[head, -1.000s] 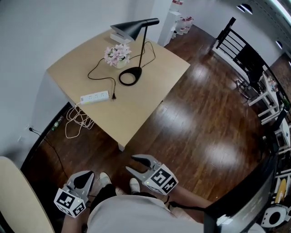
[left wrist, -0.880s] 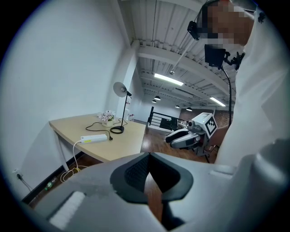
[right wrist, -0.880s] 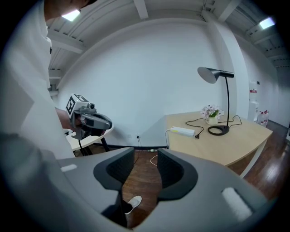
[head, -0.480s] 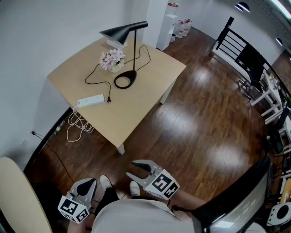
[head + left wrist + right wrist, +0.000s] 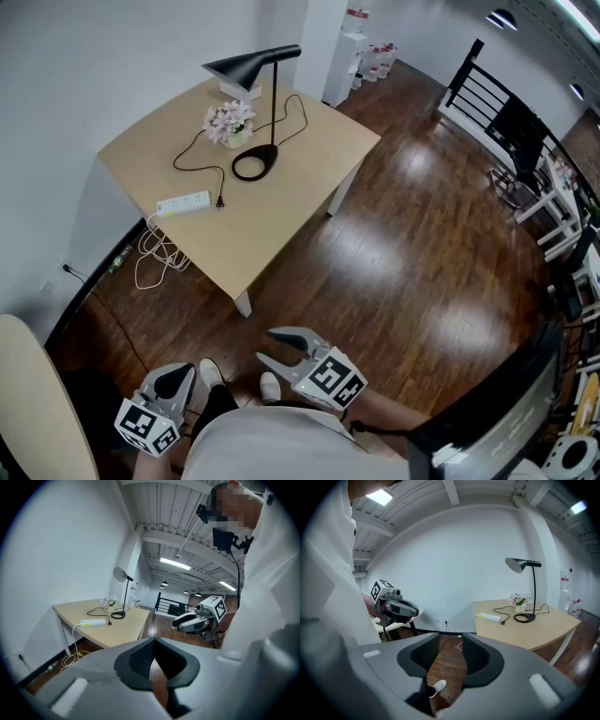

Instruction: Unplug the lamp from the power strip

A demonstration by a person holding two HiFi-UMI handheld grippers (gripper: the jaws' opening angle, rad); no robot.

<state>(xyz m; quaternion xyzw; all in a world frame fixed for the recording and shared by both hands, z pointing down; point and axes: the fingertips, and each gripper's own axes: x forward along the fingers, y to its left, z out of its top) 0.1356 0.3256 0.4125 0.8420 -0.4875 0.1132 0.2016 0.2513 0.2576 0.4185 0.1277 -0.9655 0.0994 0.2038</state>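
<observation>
A black desk lamp (image 5: 253,66) stands on the wooden table (image 5: 281,206), far from both grippers. Its cord runs to a black plug (image 5: 219,201) at the right end of the white power strip (image 5: 184,202); whether the plug is seated is too small to tell. My left gripper (image 5: 176,377) is shut and empty, low by the person's body. My right gripper (image 5: 272,345) is open and empty beside it. The left gripper view shows the power strip (image 5: 93,622) and the right gripper (image 5: 180,622). The right gripper view shows the lamp (image 5: 524,564), the power strip (image 5: 489,617) and the left gripper (image 5: 401,609).
A pot of pink flowers (image 5: 228,122) stands by the lamp's base. White cable loops (image 5: 155,258) hang to the dark wood floor below the table's left edge. A cream chair (image 5: 37,403) is at the bottom left. A black railing (image 5: 487,84) runs at the upper right.
In the head view the table has drifted slightly up and to the left. Both grippers stay low by the body, with the same jaw states.
</observation>
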